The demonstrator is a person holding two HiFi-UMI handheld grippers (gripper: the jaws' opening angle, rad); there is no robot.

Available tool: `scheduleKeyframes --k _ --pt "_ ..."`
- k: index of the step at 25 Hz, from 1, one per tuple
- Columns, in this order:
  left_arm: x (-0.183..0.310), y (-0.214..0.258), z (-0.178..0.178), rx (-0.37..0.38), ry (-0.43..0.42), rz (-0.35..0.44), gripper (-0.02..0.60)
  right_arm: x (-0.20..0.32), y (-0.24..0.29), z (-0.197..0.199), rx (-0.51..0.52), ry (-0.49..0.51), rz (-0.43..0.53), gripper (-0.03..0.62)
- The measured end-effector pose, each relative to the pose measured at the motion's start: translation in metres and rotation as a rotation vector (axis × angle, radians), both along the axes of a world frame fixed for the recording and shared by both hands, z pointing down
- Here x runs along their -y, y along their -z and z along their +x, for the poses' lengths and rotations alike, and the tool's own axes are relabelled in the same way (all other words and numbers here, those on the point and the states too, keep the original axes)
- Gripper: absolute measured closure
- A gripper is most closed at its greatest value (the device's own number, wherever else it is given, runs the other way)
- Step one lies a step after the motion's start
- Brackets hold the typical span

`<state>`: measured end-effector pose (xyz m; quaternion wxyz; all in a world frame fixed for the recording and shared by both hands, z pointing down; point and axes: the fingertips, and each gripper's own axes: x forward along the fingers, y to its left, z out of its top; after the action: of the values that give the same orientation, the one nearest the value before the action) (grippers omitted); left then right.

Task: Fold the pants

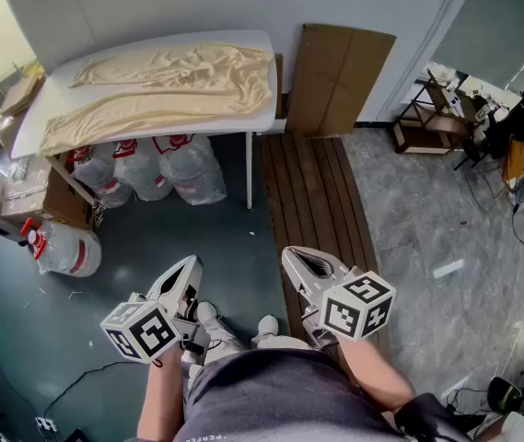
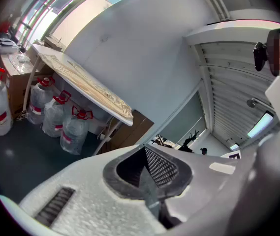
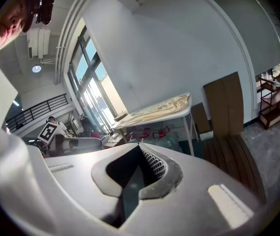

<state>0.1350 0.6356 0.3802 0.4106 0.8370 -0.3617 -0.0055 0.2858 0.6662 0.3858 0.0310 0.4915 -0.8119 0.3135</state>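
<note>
While the person stands back from it, the cream-coloured pants (image 1: 165, 86) lie spread across the white rectangular table (image 1: 28, 129) against the far wall, rumpled, with both legs stretched towards the table's left end. Both tools are well apart from them, held low in front of the person's body. The left gripper (image 1: 191, 263) and the right gripper (image 1: 291, 254) each have their jaws pressed together with nothing between them.

From above you see the full tabletop. The left gripper view catches the table only edge-on, the pants (image 2: 93, 90) a thin pale band along its top. It looks under the table instead, at the clear plastic water jugs with red handles (image 2: 56, 119) standing on the floor. The right gripper view takes the table from farther off. It adds tall bright windows (image 3: 93, 90) behind it, which the head view does not take in, and the left gripper's marker cube (image 3: 48, 130) at the left edge.

A flat brown cardboard sheet (image 1: 335, 76) leans against the wall just beside the table's right end. Dark wooden slats (image 1: 312, 191) run along the floor below it. The floor is dark blue-grey under the table and marbled grey to the right. There a small brown wooden shelf (image 1: 427, 118) stands among cables and gear.
</note>
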Motion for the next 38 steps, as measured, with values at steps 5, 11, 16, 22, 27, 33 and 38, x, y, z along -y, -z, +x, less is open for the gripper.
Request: scheduleKeyframes --k 5,11,16,22,27,33,38 --pt "-0.004 -0.007 -0.01 -0.001 0.033 -0.019 0.581 0.001 0.0 -0.007 -0.002 0.026 0.0 0.594" --pt "0.0 -0.011 -0.017 0.003 -0.005 -0.033 0.58 0.012 -0.006 -0.018 0.021 0.005 -0.009 0.594" --pt "0.023 -0.01 -0.036 0.01 -0.036 -0.034 0.58 0.032 0.002 -0.036 0.068 -0.02 0.001 0.594" --pt "0.056 -0.013 -0.083 0.013 -0.035 -0.048 0.581 0.066 0.004 -0.061 0.045 -0.05 -0.003 0.592" --pt "0.092 0.001 -0.129 -0.005 -0.05 0.038 0.58 0.104 0.017 -0.095 0.079 -0.045 0.037 0.592" --pt "0.122 -0.008 -0.175 -0.012 -0.066 0.032 0.58 0.135 0.007 -0.139 0.002 -0.042 0.033 0.592" --pt "0.141 -0.012 -0.192 0.01 -0.07 0.041 0.58 0.151 0.003 -0.159 -0.027 -0.015 0.027 0.592"
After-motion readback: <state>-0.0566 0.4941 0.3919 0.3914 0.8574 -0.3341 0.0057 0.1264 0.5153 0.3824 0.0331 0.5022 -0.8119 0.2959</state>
